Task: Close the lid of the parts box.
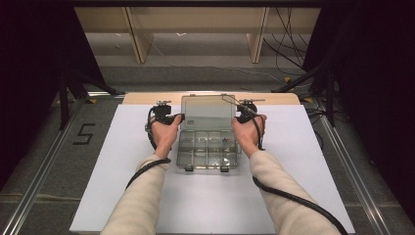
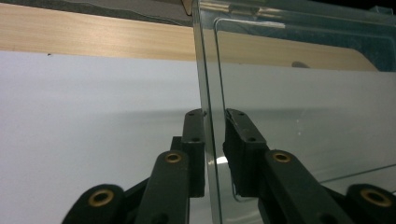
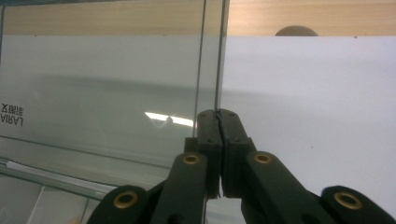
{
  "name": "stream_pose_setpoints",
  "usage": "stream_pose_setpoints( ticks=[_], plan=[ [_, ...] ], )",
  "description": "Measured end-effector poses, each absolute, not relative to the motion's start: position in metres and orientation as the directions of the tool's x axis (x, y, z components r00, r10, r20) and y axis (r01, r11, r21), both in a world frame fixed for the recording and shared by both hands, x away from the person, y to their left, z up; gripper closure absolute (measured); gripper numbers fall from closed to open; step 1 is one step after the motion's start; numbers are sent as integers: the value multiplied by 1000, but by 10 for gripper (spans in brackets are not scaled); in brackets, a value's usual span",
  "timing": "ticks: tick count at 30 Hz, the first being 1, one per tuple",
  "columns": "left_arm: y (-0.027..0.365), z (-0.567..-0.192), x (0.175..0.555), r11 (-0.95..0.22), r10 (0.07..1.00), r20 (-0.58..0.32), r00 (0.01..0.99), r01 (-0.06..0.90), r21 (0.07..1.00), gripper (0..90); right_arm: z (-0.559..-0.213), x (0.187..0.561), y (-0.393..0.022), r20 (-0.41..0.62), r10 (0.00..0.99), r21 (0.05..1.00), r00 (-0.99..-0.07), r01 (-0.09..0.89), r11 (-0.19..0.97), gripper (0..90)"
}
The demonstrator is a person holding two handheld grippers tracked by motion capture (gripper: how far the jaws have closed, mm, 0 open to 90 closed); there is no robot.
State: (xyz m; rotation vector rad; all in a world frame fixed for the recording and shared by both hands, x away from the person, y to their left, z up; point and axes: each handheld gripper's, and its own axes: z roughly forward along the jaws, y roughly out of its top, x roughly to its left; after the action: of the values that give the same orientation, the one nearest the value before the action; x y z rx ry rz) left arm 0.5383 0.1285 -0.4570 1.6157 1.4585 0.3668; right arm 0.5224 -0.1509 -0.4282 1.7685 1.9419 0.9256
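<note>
A white sheet (image 1: 210,196) covers the table. The clear organizer box (image 1: 208,149) sits at its centre, lid (image 1: 207,113) raised. The right gripper (image 3: 218,114) clamps the lid's edge. The left gripper (image 2: 215,114) straddles the opposite edge, seemingly slack; the high view cannot resolve this.

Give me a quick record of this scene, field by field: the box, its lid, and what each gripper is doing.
Box: clear plastic compartment box on a white sheet
Lid: lid open, standing up
Left gripper: left gripper straddles the lid's edge, a gap at one jaw
Right gripper: right gripper clamped on the lid's other side edge
</note>
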Motion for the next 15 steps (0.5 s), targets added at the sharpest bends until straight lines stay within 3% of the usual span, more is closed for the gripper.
stream_pose_setpoints(
  ticks=[3,5,8,10,12,15],
  plan=[
    [126,-457,540,106,913,-333,234,653,750,845,-431,520,-156,131,971,688,-201,724,57,891],
    [126,-459,539,125,909,-353,220,664,737,870,-431,517,-153,162,974,681,-160,733,8,890],
    [124,-458,535,66,923,-290,252,639,766,880,-433,515,-158,130,968,687,-214,723,68,885],
    [122,-456,530,78,927,-283,247,610,788,885,-432,516,-155,155,973,673,-170,740,22,877],
    [124,-453,525,93,924,-292,248,595,798,885,-433,517,-159,127,967,687,-222,723,76,860],
    [124,-450,523,91,915,-295,274,574,814,884,-431,521,-161,152,958,698,-243,713,69,805]
  ],
)
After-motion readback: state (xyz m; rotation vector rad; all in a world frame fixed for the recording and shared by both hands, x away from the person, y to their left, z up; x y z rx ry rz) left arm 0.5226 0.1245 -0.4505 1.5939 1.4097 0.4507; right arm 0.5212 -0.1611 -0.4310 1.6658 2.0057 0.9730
